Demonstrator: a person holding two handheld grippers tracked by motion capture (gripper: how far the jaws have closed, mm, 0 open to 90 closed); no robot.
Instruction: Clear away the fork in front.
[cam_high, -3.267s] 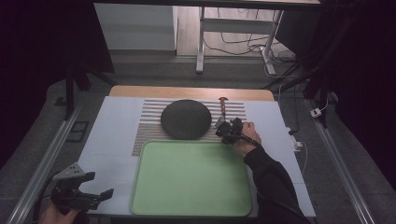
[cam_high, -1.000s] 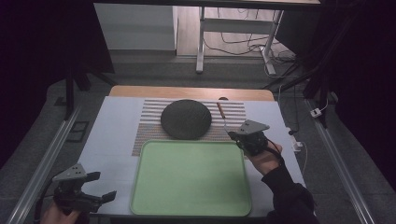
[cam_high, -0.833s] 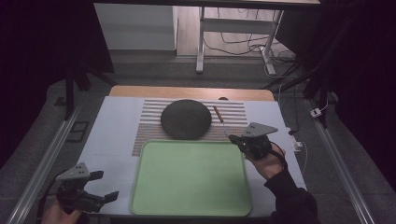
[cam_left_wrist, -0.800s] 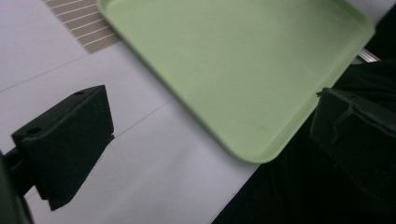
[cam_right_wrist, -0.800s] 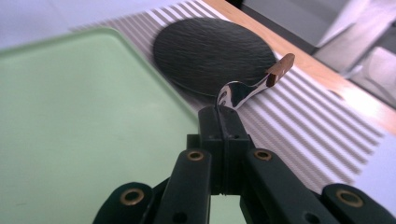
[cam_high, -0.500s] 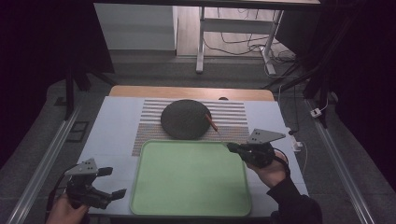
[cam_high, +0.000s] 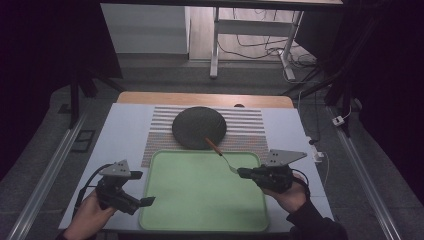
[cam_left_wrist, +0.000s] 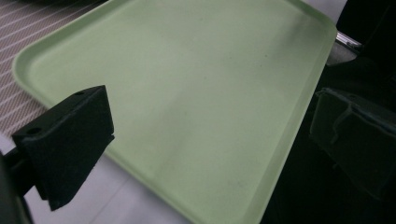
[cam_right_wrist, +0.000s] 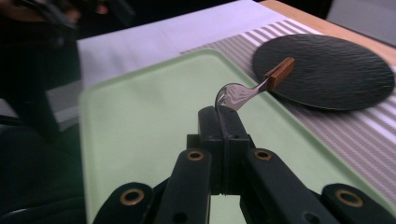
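Green tray (cam_high: 200, 192) = landmark, sits at near-centre of the worktop (cam_high: 125, 130), which has a pale blue-white cover w/ a bare wooden strip (cam_high: 150, 98) along the far edge. Just beyond the tray's far rim: striped grey-white mat (cam_high: 250, 131), tray rim touching or overlapping it. On the mat, a dark round plate (cam_high: 192, 125), textured, near the tray's far edge. Tray interior bare, faint specks only.

Right gripper (cam_high: 244, 173) over the tray's right side, near its far-right corner, jaws pressed together on the metal end of a spoon (cam_high: 219, 150). Whether bowl or tines at that end, can't tell. Spoon's brown wooden handle slants up & away from the tray toward the plate, its tip over the plate's near edge in the high view; spoon is off the surface. Same in the right gripper view: spoon (cam_right_wrist: 254, 86) sticks up from the clamped jaws, tray below, plate behind.

Left gripper (cam_high: 145, 201) at the tray's near-left corner, jaws wide apart, nothing between them; in its own view the tray's rim (cam_left_wrist: 299, 107) runs between the two pads.

Room: dim. Grey floor beyond the worktop, metal rails (cam_high: 45, 175) either side of it, white frame legs (cam_high: 216, 45) & loose cables (cam_high: 260, 47) behind, white panel (cam_high: 145, 27) far left.
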